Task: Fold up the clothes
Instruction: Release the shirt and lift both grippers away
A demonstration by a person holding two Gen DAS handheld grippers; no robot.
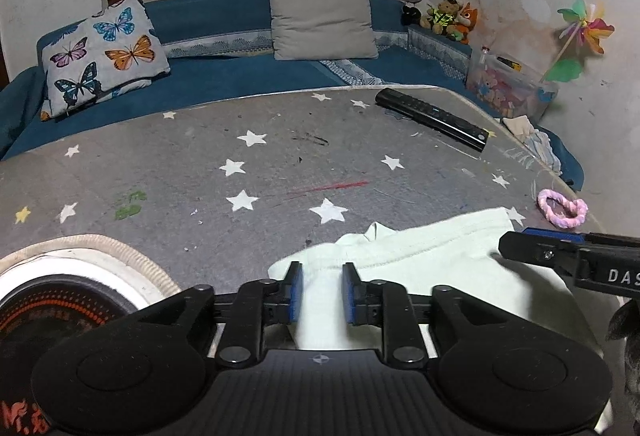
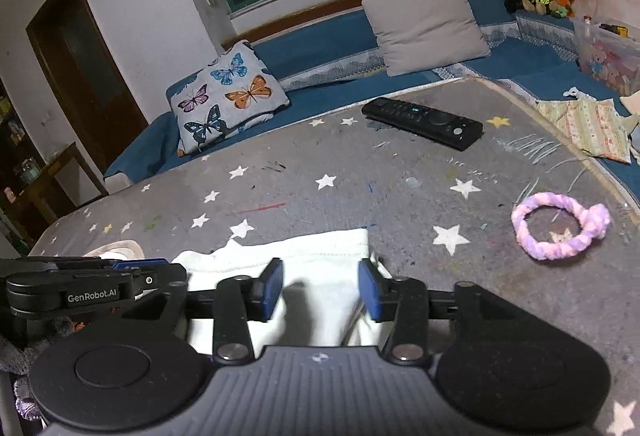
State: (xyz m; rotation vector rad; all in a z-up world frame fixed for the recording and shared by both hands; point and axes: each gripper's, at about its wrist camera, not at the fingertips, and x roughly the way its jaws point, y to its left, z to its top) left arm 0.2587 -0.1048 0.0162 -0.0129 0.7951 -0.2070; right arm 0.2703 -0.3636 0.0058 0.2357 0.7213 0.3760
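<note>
a pale cloth point(image 1: 420, 256) lies bunched at the near edge of the grey starred worktop point(image 1: 240, 156). the left claw point(image 1: 322, 290) stands part open above it, cloth showing between the blue pads without being pinched. the right claw point(image 2: 320, 288) is a little wider, over the same cloth, gripping nothing. far right lies a black remote point(image 2: 422, 122), and nearer, on the right, a pink ring point(image 2: 560, 230). a butterfly pillow point(image 1: 100, 52) sits on the blue sofa beyond.
</note>
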